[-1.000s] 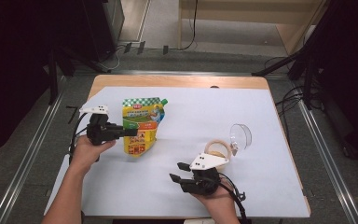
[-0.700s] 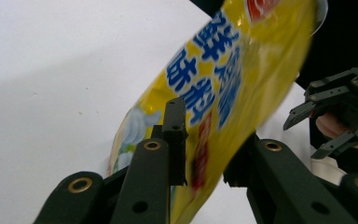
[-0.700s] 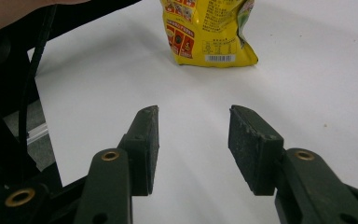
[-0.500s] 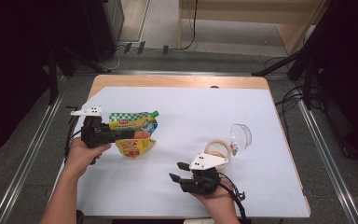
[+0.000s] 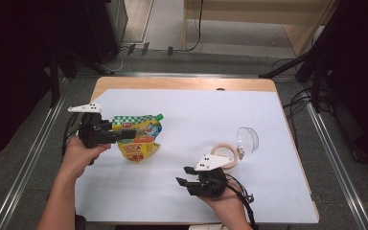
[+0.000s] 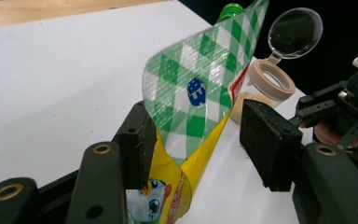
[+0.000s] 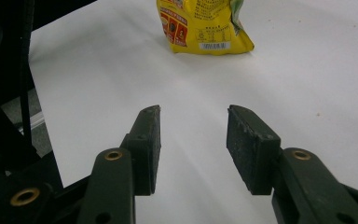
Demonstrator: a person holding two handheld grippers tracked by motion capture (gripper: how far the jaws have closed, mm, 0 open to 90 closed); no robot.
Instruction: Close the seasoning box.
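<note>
Pouch: I saw the yellow plastic refill pouch with a green-checked top and green screw cap (image 5: pixel 136 139) lying on the white table cover (image 5: pixel 191 120) at its left side, well apart from the small clear jar with a beige rim and flipped-open lid (image 5: pixel 235 148) on the right.
Long axis: it ran roughly across the table, cap end toward the middle, the yellow base drooping toward my side.
Direction from tool: the pouch sat straight ahead of my left gripper (image 5: pixel 124 135), its checked top edge (image 6: pixel 200 88) standing between the two jaws.
Left tool state: its jaws had just been opening; one pad (image 6: pixel 140 149) sat against the film, the other (image 6: pixel 265 140) stood clear, so I judged the pouch released.
Right tool state: my right gripper (image 5: pixel 184 176) rested near the front edge, jaws parted about halfway with nothing between them (image 7: pixel 193 140).
Nearer hand: the left, by far; the right saw the pouch (image 7: pixel 203 25) only at a distance.
Change: a second earlier the pouch was held up and upright in closed jaws; it had since been tipped over and laid down, further left.
</note>
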